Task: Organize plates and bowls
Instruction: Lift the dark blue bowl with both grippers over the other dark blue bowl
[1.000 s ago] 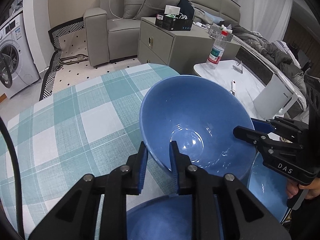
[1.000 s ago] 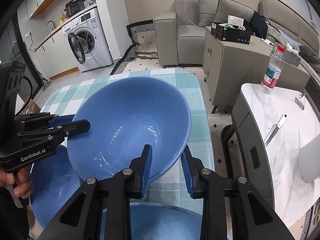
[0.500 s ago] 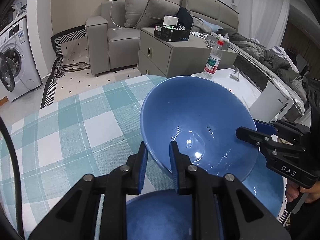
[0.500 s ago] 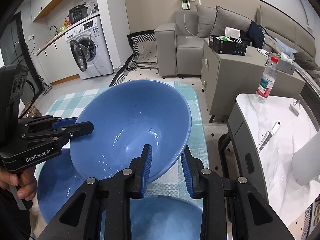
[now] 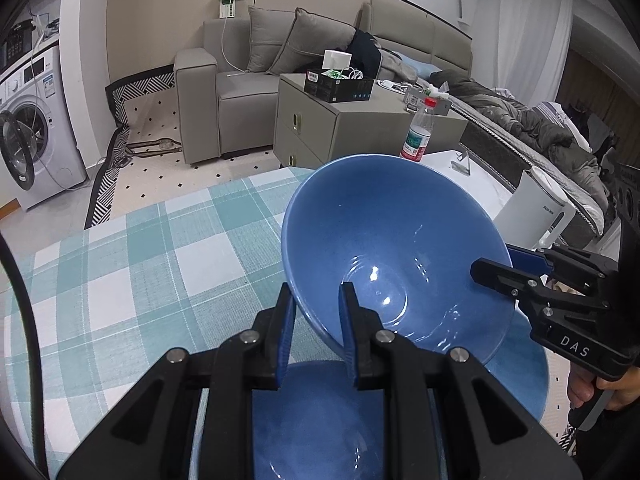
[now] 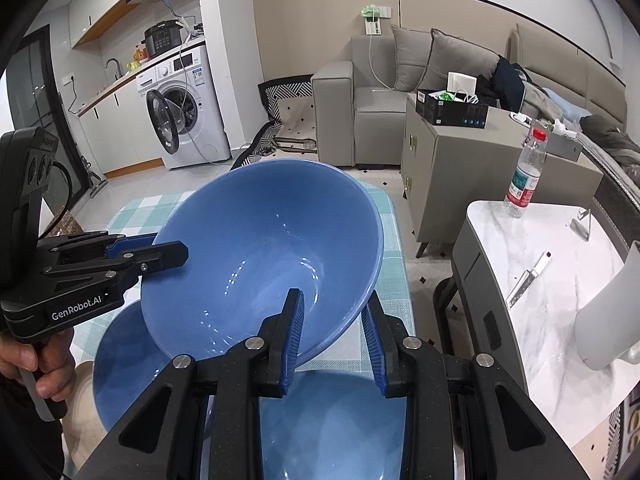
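While clamped at opposite rims by left gripper [image 5: 316, 304] and right gripper [image 6: 334, 312], blue bowl [image 5: 392, 256] mouth tilted away.

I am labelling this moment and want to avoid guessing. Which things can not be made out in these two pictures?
- Left wrist view: the lower blue dish is hidden by the left gripper; plate or bowl is unclear.
- Both views: the lifted glossy blue bowl hides the checked tablecloth beneath it.
- Right wrist view: the white jug is cut off by the picture edge.
- Right wrist view: the plastic bottle label is too small to read.
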`<state>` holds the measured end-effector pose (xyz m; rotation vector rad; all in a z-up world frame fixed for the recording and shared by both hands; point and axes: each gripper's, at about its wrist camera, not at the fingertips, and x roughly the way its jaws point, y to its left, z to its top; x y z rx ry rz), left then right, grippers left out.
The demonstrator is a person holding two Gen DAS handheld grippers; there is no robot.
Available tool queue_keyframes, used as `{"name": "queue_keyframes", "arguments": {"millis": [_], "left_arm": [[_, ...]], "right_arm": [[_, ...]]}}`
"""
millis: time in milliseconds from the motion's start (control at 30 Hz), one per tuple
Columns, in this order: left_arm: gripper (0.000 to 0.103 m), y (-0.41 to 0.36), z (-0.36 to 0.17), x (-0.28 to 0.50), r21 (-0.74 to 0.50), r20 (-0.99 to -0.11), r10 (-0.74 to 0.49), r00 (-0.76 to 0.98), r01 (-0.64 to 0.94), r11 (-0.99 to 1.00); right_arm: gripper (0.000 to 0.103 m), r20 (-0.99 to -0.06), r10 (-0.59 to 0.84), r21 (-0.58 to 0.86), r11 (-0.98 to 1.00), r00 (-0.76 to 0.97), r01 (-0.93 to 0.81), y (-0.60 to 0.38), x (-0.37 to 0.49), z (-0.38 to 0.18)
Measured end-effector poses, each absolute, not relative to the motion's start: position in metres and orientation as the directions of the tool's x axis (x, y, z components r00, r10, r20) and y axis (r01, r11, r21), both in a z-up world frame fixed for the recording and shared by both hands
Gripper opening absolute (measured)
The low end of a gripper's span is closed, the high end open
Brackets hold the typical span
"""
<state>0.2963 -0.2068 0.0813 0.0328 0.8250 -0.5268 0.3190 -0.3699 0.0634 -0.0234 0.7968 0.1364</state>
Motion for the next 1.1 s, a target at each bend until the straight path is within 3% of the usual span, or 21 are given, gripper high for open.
{"name": "queue_keyframes", "arguments": {"millis": [1100], "left_arm": [[0.02, -0.175, 0.118, 0.221, -0.15, -0.628, -0.434, 0.646, 0.446, 0.882]], "right_arm": [[0.03, -0.608, 0.149, 0.045, 0.987, 0.78, -0.154, -0.349, 0.233, 0.106]]}}
